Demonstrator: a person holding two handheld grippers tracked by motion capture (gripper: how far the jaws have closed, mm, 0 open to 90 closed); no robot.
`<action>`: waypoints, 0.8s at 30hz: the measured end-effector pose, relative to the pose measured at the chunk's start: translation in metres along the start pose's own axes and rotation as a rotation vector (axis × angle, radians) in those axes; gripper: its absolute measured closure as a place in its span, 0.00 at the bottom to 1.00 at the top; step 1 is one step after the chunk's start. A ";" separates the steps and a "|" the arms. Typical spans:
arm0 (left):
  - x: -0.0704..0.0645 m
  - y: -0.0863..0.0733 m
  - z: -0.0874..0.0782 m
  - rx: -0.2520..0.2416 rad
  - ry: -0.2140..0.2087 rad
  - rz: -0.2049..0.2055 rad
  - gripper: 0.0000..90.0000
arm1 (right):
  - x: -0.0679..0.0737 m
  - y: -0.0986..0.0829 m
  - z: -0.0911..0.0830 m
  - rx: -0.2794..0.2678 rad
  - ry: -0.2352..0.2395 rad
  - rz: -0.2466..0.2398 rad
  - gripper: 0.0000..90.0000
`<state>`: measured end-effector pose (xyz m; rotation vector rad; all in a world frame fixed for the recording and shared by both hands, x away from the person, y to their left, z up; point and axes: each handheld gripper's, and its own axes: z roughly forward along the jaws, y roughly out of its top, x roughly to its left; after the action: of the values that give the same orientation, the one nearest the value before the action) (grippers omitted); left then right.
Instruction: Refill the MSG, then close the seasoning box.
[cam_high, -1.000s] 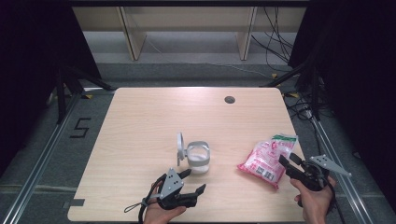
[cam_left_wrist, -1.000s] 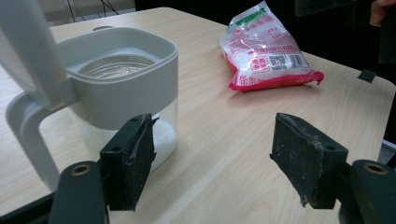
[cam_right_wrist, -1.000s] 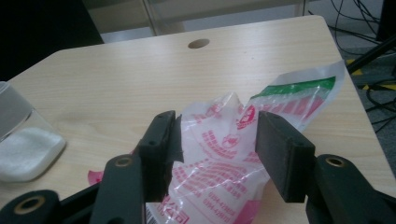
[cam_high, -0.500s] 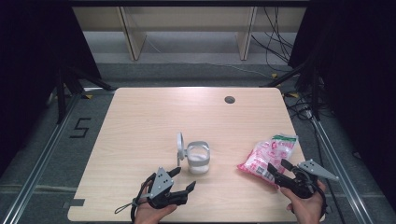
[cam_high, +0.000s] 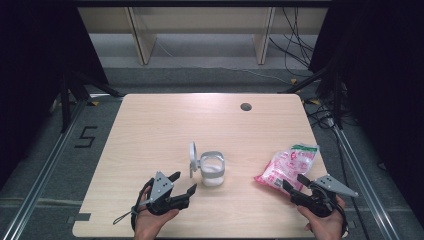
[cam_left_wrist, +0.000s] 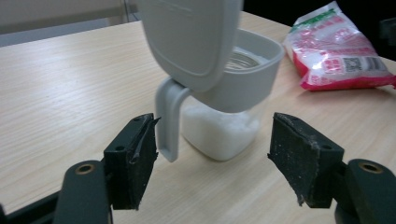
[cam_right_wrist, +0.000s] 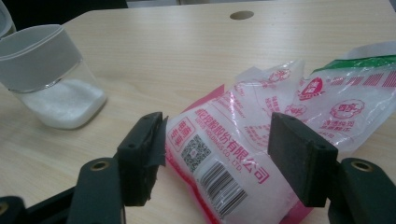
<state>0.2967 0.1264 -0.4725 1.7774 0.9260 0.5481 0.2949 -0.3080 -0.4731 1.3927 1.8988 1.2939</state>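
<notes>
Two hand-held grippers over the worktop (cam_high: 150, 130), left hand-held gripper (cam_high: 181, 184) jaws spread near the lidded sugar jar (cam_high: 212, 170), right hand-held gripper (cam_high: 293, 183) jaws spread beside the pink bag (cam_high: 287, 165), neither gripping anything

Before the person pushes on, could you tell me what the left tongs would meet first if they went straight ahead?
Probably the jar: the open left tongs point at its grey handle and white-filled base, though depth is hard to judge.
</notes>
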 end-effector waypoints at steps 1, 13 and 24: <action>0.003 0.001 0.000 -0.001 0.004 0.001 0.40 | 0.001 0.000 0.000 0.002 0.004 0.003 0.41; 0.018 0.010 0.003 -0.021 0.020 0.037 0.78 | 0.008 -0.003 -0.002 0.002 0.020 0.033 0.41; 0.029 0.023 0.010 -0.021 -0.014 0.047 0.96 | 0.008 -0.004 -0.003 -0.002 0.027 0.030 0.41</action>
<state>0.3288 0.1395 -0.4568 1.7855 0.8675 0.5730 0.2875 -0.3022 -0.4738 1.4152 1.9007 1.3344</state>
